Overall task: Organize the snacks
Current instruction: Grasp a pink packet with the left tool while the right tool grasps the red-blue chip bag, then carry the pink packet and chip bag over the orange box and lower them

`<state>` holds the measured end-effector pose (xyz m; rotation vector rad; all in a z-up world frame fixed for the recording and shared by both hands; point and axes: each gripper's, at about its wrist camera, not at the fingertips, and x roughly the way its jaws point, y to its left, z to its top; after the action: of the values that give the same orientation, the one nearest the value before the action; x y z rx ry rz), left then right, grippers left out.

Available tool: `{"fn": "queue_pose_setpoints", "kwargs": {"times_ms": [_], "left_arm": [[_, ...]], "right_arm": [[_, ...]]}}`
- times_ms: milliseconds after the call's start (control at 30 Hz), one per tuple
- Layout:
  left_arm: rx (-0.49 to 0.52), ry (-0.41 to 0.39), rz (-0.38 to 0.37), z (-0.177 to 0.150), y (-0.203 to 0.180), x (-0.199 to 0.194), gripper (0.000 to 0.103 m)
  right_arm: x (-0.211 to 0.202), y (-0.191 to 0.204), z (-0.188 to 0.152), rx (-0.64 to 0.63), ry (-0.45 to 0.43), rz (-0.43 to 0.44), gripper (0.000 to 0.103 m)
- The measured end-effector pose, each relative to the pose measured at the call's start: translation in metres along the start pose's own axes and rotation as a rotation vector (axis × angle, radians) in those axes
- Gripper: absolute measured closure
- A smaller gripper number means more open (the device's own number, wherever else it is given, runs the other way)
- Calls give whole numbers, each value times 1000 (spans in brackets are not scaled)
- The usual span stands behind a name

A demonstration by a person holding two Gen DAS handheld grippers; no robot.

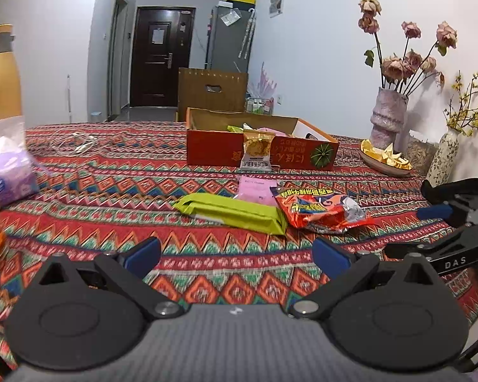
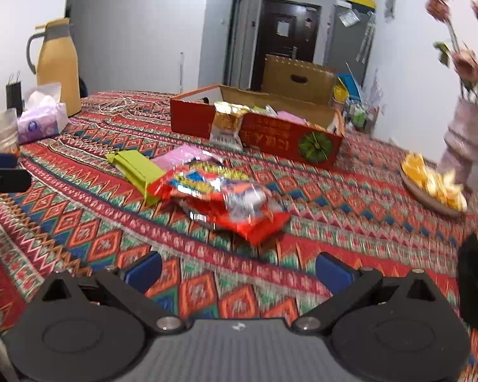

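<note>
left gripper (image 1: 235, 253): closest thing in its own cam, jaws spread wide, nothing btwn the blue pads, hovering over the patterned tablecloth (image 1: 111, 175)
right gripper (image 2: 237, 269): same deal, wide open and empty, low over the cloth; it also shows at the right edge of the left cam
red snack bag (image 2: 220, 197): lying flat on the cloth just ahead of the right gripper, crinkly w/ a silver end, a bit blurry in the right view
green packet (image 1: 235, 211): flat, touching the red bag's left side
pink packet (image 1: 255, 189): behind those two, partly tucked under them
cookie pack (image 1: 256, 154): small, standing up, leaning on the front wall of the box
orange box (image 1: 213, 151): open cardboard tray further back on the table, green flower print on the front, already has a few snacks inside (green + pink visible)
plate of chips (image 1: 384, 159): right of the box, near the vases
pink vase (image 1: 387, 121): dried roses in it, by the wall
tissue pack (image 2: 41, 124): far left side, purple
thermos jug (image 2: 55, 63): yellow, behind the tissues
bg: dark door, grey fridge, cardboard box on the floor
</note>
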<state>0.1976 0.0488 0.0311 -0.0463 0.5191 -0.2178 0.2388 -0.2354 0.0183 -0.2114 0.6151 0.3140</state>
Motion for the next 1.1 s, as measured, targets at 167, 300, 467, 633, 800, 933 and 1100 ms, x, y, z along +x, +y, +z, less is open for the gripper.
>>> {"fn": "queue_pose_setpoints", "kwargs": {"times_ms": [167, 300, 467, 633, 800, 933, 1100], "left_arm": [[40, 14, -9, 18, -2, 38, 0], [70, 31, -13, 32, -4, 71, 0], [114, 66, -15, 52, -9, 118, 0], [148, 143, -28, 65, -21, 175, 0], [120, 248, -30, 63, -31, 223, 4], [151, 212, -11, 58, -35, 227, 40], [151, 205, -16, 58, -34, 226, 40]], "right_arm": [[46, 2, 24, -114, -17, 93, 2], [95, 5, 40, -203, 14, 99, 4], [134, -22, 63, -98, 49, 60, 6], [157, -71, 72, 124, 55, 80, 10], [167, -83, 66, 157, 45, 88, 29], [164, -85, 62, 140, 30, 49, 47], [159, -88, 59, 163, 10, 59, 52]]}}
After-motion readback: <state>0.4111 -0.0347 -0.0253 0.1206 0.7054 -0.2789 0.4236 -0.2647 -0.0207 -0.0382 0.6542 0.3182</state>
